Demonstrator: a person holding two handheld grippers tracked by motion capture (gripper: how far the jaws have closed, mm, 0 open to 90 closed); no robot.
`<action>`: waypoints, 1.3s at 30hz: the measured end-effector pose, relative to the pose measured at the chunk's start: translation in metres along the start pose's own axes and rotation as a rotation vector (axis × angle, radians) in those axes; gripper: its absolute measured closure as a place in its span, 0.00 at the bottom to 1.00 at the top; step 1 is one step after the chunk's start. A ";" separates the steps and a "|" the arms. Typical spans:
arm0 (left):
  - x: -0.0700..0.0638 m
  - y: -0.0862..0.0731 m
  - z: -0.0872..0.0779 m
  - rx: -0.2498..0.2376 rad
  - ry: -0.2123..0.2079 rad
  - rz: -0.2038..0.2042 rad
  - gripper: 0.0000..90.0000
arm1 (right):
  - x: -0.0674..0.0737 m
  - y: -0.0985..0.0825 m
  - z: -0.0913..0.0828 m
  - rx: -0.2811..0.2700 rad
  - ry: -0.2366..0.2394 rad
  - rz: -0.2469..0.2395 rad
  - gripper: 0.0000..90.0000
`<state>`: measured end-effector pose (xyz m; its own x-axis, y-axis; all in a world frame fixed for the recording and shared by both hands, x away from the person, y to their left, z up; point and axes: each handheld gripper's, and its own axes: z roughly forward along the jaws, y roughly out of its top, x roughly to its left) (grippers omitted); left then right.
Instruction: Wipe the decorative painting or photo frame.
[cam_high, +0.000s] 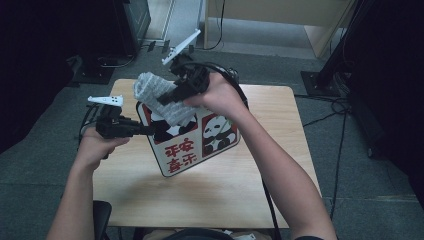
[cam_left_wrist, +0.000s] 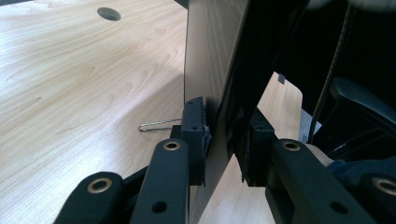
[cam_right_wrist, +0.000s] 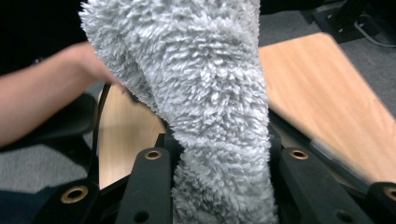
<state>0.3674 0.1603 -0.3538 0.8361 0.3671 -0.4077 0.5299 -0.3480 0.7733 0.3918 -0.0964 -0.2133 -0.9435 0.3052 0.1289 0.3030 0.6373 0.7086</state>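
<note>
Left gripper (cam_high: 150, 131) is clamped on the panda bag's (cam_high: 192, 145) rim at table centre, propping it open, while right gripper (cam_high: 167, 97), clamped on the grey fleece cloth (cam_high: 165, 102), holds it at the bag's twelve o'clock.

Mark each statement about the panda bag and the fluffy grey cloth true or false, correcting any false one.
1. The right gripper is shut on the fluffy grey cloth. True.
2. The left gripper holds a cup. False: it clamps the panda bag by its edge.
3. The bag lies flat on the table. False: it is held tilted above it.
4. The cloth is above the bag. True.
</note>
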 end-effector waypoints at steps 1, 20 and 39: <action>0.000 0.000 0.000 0.001 0.000 0.002 0.84 | -0.002 0.004 -0.001 -0.008 -0.002 0.001 0.75; 0.001 0.000 -0.001 0.003 0.003 0.002 0.84 | -0.024 0.040 0.028 0.005 -0.077 0.026 0.73; 0.001 0.000 -0.001 0.006 0.003 0.001 0.85 | -0.029 0.026 0.033 -0.023 -0.073 0.055 0.72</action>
<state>0.3680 0.1616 -0.3541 0.8361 0.3695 -0.4054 0.5300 -0.3536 0.7708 0.4314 -0.0651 -0.2218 -0.9132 0.3901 0.1179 0.3499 0.6023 0.7175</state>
